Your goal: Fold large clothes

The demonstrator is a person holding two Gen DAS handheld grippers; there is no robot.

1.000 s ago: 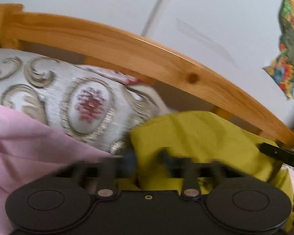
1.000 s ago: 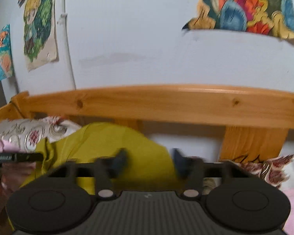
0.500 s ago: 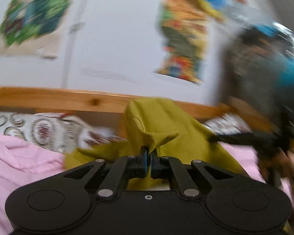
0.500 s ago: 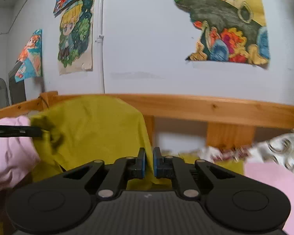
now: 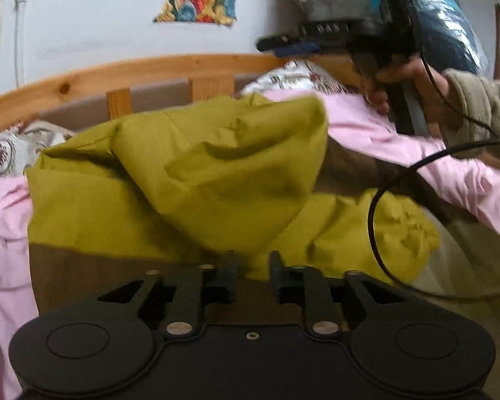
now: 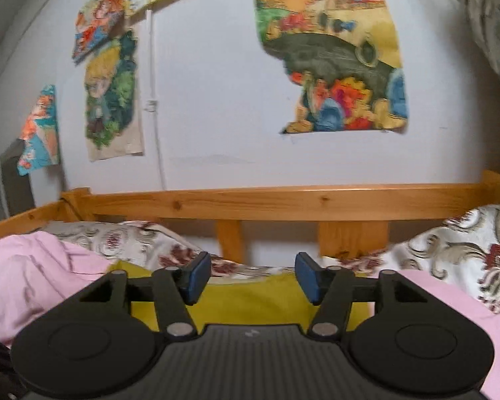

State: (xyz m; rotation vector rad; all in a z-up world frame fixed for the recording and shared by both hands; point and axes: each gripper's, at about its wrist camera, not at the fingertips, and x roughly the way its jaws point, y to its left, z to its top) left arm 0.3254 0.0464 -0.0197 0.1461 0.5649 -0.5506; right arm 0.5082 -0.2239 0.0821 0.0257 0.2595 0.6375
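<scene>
- Claw fingers of the left claw point(image 5: 251, 271) are being held a little apart, low over the bed, with olive cloth bunched just ahead of the gap; whether cloth is being pinched cannot be told.
- Right claw point(image 6: 252, 278) is being held wide, nothing between its blue pads point(image 6: 196, 278), raised above the bedding and aimed at the wooden bed rail point(image 6: 283, 201).
- In the left view, the right claw point(image 5: 283, 41) is being carried high by a hand point(image 5: 413, 80).
- Olive-yellow garment point(image 5: 196, 180) is being left heaped and creased on the pink sheet point(image 5: 3, 233), one fold draped over the rest.
</scene>
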